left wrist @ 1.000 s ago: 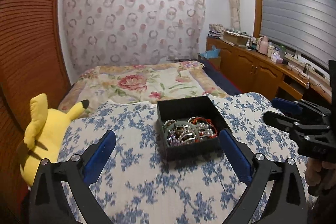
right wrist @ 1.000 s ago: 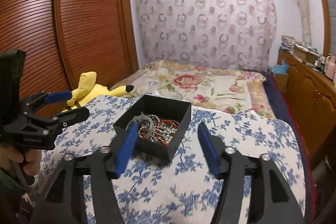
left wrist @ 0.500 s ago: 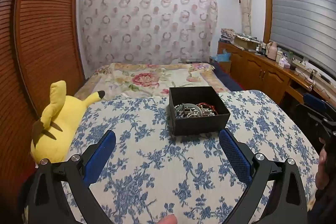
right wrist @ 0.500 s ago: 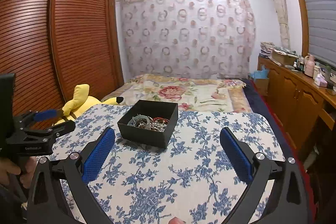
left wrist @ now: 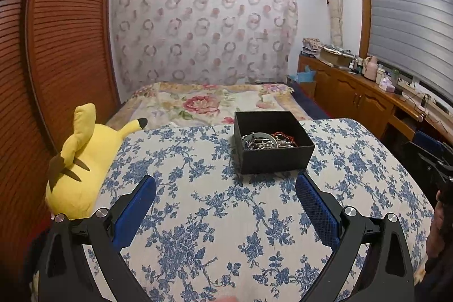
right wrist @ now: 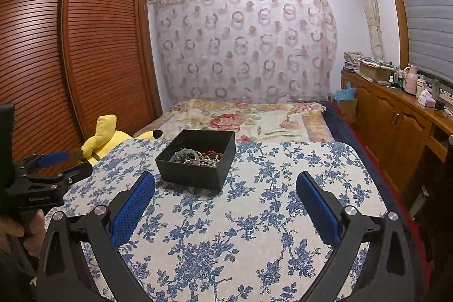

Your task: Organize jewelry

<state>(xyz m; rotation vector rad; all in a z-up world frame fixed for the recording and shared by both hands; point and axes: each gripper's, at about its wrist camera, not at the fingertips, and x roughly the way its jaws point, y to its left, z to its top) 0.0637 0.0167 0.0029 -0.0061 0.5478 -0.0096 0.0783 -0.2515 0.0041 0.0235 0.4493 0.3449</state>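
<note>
The black box (left wrist: 273,143) sits on the floral-covered bench (left wrist: 215,217), holding a tangled heap of jewelry (left wrist: 267,140). Left tongs (left wrist: 225,190) are released and empty. Right tongs (right wrist: 225,188) have just been opening, with nothing between them, and now stand wide, short of the box.

Hazards:
- Tangled strands — lifting one piece is likely to drag others out.
- The light box may slide on the cloth if a fingertip catches its wall.
- Thin chains may slip from the pads.
</note>
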